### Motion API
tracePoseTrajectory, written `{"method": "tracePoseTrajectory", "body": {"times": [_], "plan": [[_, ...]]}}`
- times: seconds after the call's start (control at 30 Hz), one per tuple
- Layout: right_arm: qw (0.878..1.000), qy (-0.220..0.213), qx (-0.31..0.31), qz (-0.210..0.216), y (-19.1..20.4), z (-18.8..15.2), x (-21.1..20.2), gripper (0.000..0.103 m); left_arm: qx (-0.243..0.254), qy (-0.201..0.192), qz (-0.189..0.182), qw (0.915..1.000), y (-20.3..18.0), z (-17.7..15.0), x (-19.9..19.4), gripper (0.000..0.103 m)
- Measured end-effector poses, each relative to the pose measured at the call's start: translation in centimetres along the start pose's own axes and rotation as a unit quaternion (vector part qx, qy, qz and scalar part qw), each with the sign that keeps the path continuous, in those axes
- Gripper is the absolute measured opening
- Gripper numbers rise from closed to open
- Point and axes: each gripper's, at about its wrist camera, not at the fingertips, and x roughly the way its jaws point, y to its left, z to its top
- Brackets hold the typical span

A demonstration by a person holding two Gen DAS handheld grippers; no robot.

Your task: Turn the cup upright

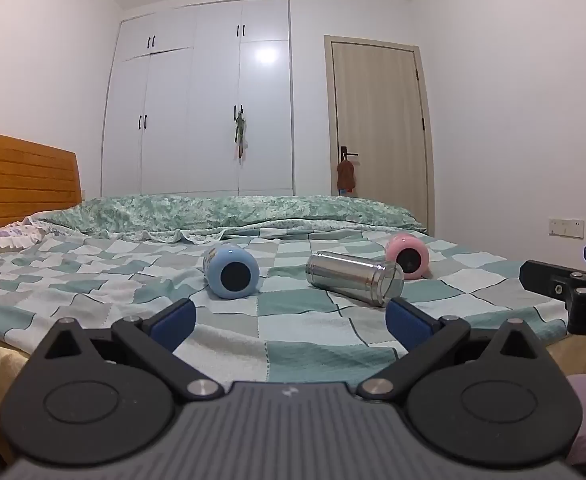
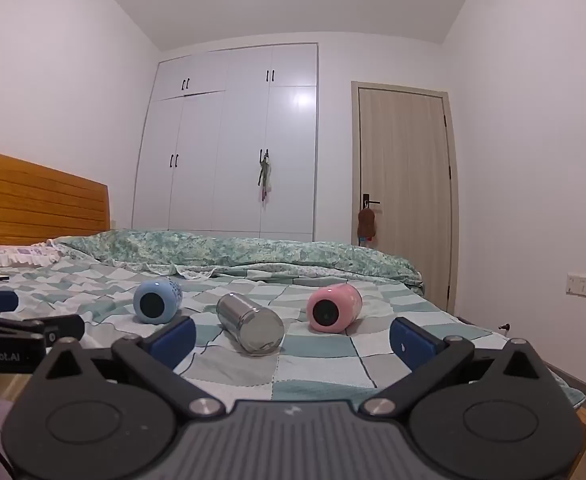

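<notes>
Indoors, checkered bedspread (image 1: 293, 328) (three cups lying), white wardrobe (image 1: 197, 100), both tongs spread wide.

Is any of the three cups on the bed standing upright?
No, the blue cup, steel cup and pink cup all lie on their sides.

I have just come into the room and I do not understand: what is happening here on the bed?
A person holds two grippers over the bed, and neither holds anything. The left gripper and the right gripper are both open and short of the cups. Three cups lie on their sides on the checked sheet: a blue cup, a steel cup and a pink cup. None stands upright yet.
</notes>
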Motion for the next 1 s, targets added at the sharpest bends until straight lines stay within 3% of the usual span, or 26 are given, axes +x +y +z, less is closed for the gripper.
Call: {"method": "tracePoseTrajectory", "body": {"times": [1.0], "plan": [[1.0,0.002,-0.005,0.001,0.35,0.09,-0.42,0.103,-0.006,0.004,-0.003,1.0,0.05,0.11,-0.25,0.103]]}}
